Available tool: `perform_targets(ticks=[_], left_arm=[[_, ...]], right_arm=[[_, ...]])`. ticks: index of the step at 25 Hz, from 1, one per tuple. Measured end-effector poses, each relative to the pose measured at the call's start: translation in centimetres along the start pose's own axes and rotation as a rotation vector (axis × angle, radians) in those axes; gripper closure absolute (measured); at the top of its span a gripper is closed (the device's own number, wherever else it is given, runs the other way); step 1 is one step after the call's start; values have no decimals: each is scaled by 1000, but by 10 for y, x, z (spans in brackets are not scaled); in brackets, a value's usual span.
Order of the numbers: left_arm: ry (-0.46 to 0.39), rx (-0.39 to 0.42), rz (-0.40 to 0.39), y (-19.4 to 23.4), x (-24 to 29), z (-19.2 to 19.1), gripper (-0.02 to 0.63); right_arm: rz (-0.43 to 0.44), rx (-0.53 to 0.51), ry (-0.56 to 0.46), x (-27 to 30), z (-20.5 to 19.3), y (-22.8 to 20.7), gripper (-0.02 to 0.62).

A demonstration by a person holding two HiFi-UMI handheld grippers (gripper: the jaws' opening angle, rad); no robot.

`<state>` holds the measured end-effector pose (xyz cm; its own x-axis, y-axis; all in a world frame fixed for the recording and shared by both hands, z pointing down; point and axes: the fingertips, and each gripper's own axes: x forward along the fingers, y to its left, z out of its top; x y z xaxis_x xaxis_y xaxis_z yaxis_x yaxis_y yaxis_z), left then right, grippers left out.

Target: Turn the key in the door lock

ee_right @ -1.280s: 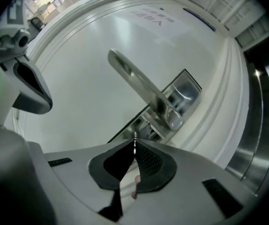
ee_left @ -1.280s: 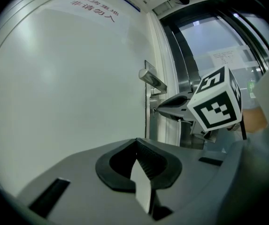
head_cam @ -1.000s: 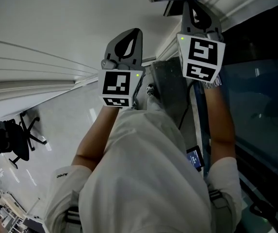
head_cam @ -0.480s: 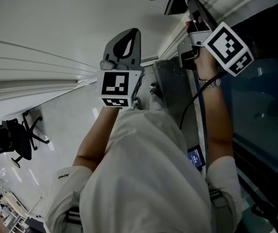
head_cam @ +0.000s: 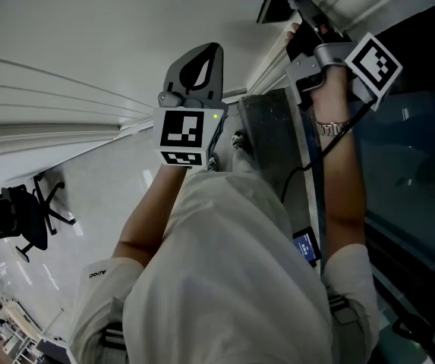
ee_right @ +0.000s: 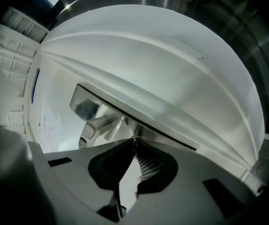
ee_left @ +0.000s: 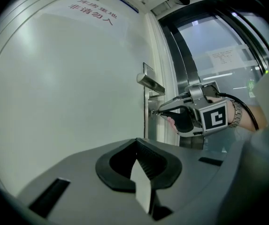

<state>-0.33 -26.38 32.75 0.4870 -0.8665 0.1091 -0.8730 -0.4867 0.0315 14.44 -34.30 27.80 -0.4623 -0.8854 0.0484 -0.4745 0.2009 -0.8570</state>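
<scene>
Key (ee_left: 153,112) sits in the door lock (ee_left: 147,112) below the handle (ee_left: 151,83), pinched by the right tongs (ee_left: 159,110). The left tongs (ee_left: 136,143) are closed on nothing, nearer.

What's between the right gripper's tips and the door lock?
A small key, pinched by the right gripper, seen best in the left gripper view.

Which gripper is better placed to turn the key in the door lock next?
Right. The right gripper is clamped on the key at the lock under the door handle. The left gripper is shut, empty, and held back from the door.
</scene>
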Motion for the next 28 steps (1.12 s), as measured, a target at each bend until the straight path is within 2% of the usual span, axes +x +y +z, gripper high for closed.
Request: perform_targets(ticks=[4, 6, 8, 12, 19, 25, 28], left_arm=[[0, 1, -6, -3, 0, 0, 597], [0, 0, -6, -3, 0, 0, 597], [0, -3, -5, -3, 0, 0, 597], [-4, -7, -8, -6, -1, 0, 597], [-16, -10, -11, -9, -2, 2, 597], [-19, -14, -5, -6, -6, 2, 597], [-17, -15, -1, -4, -6, 0, 597]], right_arm=[[-22, -202, 62, 1, -5, 2, 567], [-47, -351, 88, 1, -10, 4, 522], [-88, -573, 103, -1, -14, 7, 474], [-191, -1063, 134, -5, -22, 11, 451], [-321, -1559, 142, -3, -23, 14, 451], [-450, -2109, 179, 3, -28, 10, 451], [-477, -2311, 164, 8, -34, 10, 451]])
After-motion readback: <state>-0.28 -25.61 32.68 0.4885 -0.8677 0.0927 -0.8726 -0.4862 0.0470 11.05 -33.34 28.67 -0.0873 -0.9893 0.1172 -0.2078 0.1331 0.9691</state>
